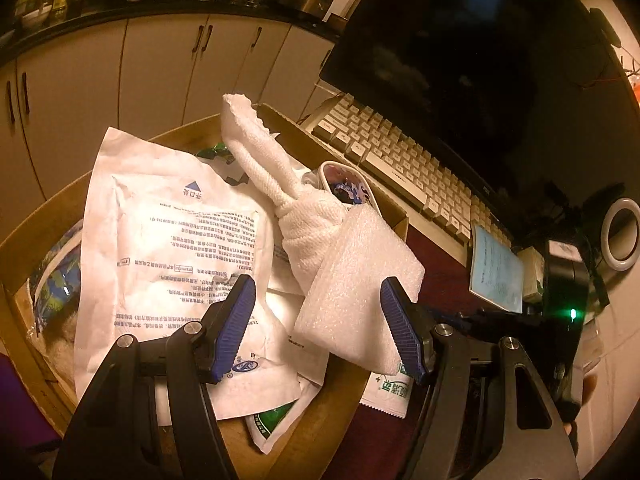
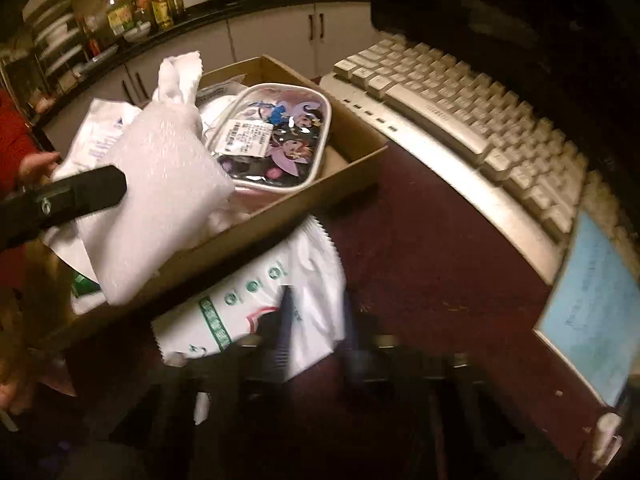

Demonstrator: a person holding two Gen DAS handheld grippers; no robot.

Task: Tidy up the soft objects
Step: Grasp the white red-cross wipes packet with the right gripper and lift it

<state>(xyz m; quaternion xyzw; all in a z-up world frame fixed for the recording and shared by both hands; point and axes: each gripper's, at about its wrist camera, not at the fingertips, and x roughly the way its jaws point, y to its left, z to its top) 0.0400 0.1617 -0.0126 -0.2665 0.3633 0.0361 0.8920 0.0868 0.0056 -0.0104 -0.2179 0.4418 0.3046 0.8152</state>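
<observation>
Over the box, left wrist view: my left gripper (image 1: pixel 318 326) is spread, pinching nothing; white foam sheet pouch (image 1: pixel 360 280) lies between the pads, light and squashy, so I'd grab its near edge.
Box: brown cardboard box (image 1: pixel 48 216), knotted white terry towel (image 1: pixel 280 184), limp.
Right wrist view: right gripper (image 2: pixel 316 336) blurred; I judge it pressed together on the slick white-and-green plastic packet (image 2: pixel 256 292) outside the box.

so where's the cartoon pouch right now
In the right wrist view the cartoon pouch lies inside the cardboard box, at its keyboard-side end, just right of the foam pad.

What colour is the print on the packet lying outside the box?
Green on white, with a little red, on the packet. Right wrist view shows it best.
</observation>
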